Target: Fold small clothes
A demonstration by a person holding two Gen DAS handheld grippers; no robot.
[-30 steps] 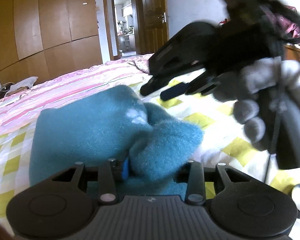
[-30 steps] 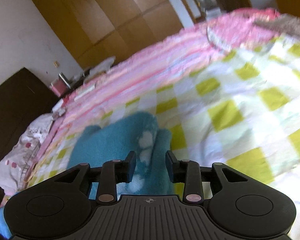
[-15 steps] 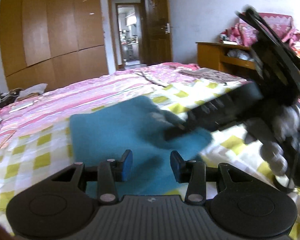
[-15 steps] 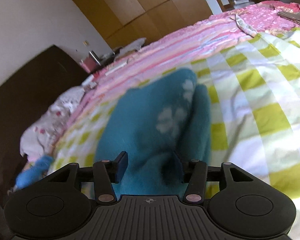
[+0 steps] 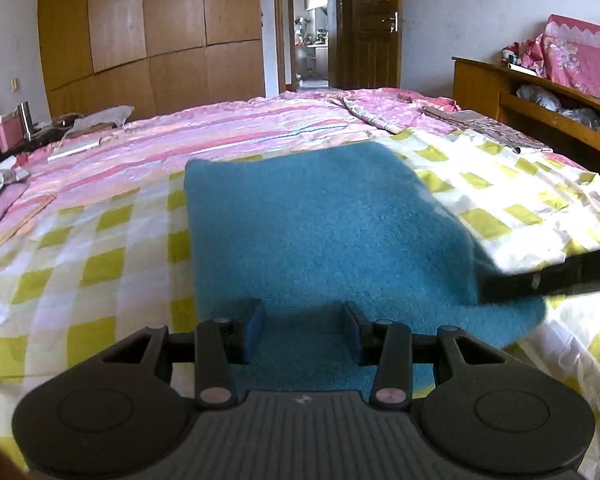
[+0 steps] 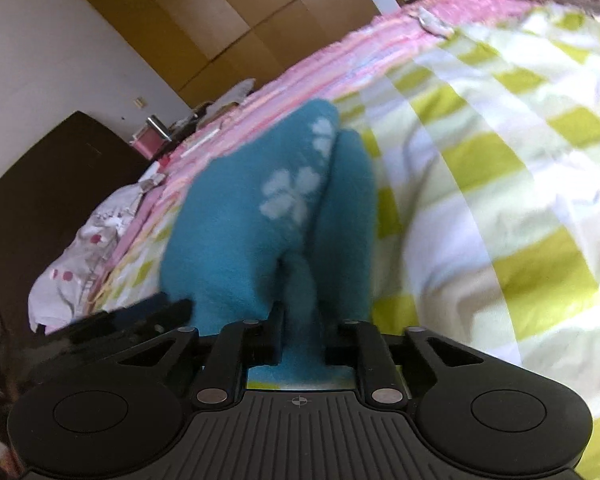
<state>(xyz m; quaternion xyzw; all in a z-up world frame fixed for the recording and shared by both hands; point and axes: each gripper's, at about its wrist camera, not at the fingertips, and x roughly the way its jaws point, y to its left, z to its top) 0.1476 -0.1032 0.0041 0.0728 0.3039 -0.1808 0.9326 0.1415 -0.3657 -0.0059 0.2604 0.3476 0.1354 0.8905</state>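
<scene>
Right gripper (image 6: 302, 338) clamped on teal garment's (image 5: 320, 232) near fold; left gripper (image 5: 303, 330) agape just above it.

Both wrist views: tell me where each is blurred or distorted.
Left wrist: sharp overall, fisheye bends the wardrobe; right gripper at frame edge smeared. Right wrist: softer, tilted; teal garment and checked sheet slightly motion-blurred.
</scene>
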